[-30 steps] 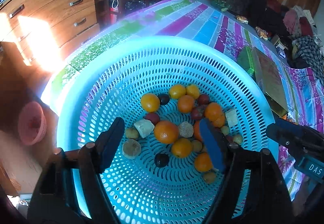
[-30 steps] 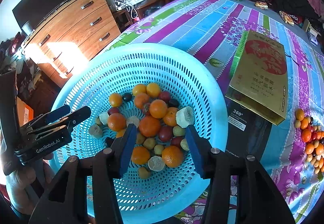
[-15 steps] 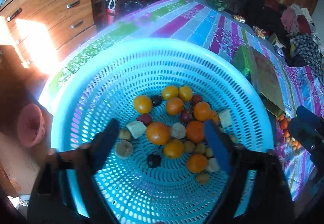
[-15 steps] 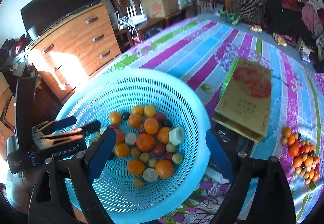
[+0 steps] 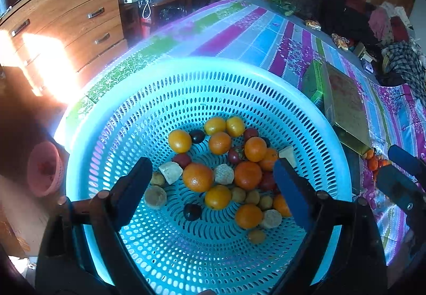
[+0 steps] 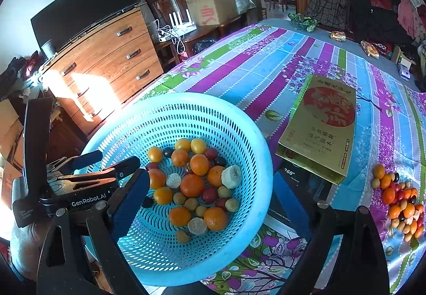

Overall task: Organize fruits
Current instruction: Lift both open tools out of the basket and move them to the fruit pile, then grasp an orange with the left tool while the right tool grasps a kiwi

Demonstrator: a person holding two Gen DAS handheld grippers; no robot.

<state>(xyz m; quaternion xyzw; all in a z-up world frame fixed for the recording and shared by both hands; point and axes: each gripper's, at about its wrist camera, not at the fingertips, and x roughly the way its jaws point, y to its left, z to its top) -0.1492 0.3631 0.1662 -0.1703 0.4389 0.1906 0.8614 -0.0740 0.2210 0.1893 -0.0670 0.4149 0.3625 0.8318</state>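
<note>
A light blue perforated basket (image 5: 202, 65) (image 6: 186, 96) holds a heap of fruit (image 5: 221, 169) (image 6: 191, 183): oranges, dark plums, small yellow-green fruits and pale cut pieces. My left gripper (image 5: 210, 164) hangs open above the heap with nothing between its blue pads; the right wrist view shows it (image 6: 117, 161) at the basket's left rim. My right gripper (image 6: 210, 175) is above the basket's near right side. Its jaws are opening and hold nothing. The left wrist view catches it (image 5: 391, 164) at the right edge. A second pile of loose fruit (image 6: 402, 199) (image 5: 372, 159) lies on the tablecloth to the right.
A golden box (image 6: 324, 124) (image 5: 346, 100) lies flat right of the basket, partly over a black device (image 6: 293, 175). A wooden dresser (image 6: 106, 55) stands left of the table, and a pink basket (image 5: 44, 169) sits on the floor. Clothes are piled at the far end.
The right gripper's jaws spread wide and it rose and drew back from the basket, bringing the loose pile into view. The left jaws also widened, and the left gripper barely moved.
</note>
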